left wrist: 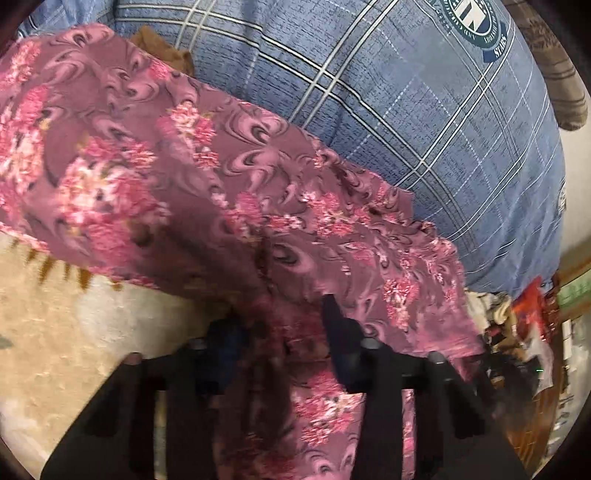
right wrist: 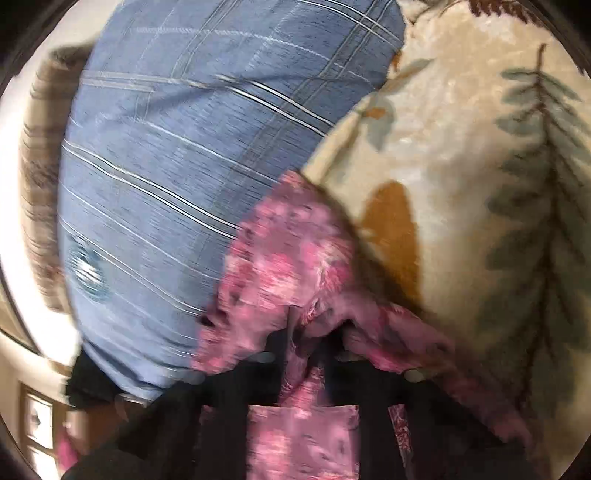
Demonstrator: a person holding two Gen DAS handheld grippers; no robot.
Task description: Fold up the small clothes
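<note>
A large blue pillow with a grid of white and dark check lines (left wrist: 424,122) fills the far side of the left wrist view, a round dark-teal printed emblem (left wrist: 469,22) near its top edge — the same pillow (right wrist: 177,166) takes up the left half of the right wrist view. It rests on a cream plush blanket printed with grey-green fern leaves and ochre patches (right wrist: 461,184), also seen pale and fuzzy (left wrist: 74,325). At the right edge sits a blurred heap of mixed coloured items (left wrist: 517,332) beside brown wood, and a brown-striped cloth (left wrist: 554,74) lies past the pillow against a pale wall.

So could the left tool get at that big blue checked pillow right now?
Probably not: the left tool looks shut on the pink floral garment, which drapes between it and the blue checked pillow.
</note>
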